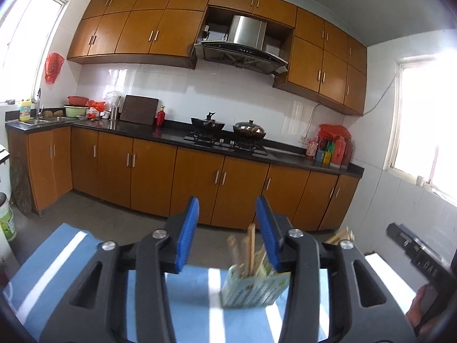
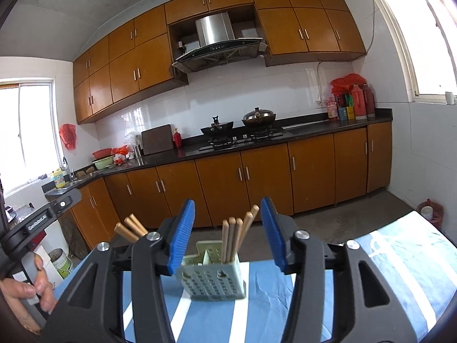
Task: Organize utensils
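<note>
A pale green perforated utensil holder (image 2: 212, 281) stands on the blue-and-white striped cloth (image 2: 385, 271), with several wooden chopsticks (image 2: 232, 237) upright in it. More wooden utensil ends (image 2: 130, 227) stick up left of the right gripper's left finger. My right gripper (image 2: 227, 234) is open and empty, its jaws either side of the holder. In the left wrist view the same holder (image 1: 252, 288) is blurred, below and beside the right finger, with chopsticks (image 1: 248, 250) in it. My left gripper (image 1: 227, 233) is open and empty.
Beyond the table is a kitchen floor, orange cabinets (image 1: 197, 183) and a black counter with stove and pots (image 1: 228, 131). The other gripper's handle and hand show at the edges (image 2: 31, 257), (image 1: 420, 254). A bucket (image 2: 61, 261) stands at the left.
</note>
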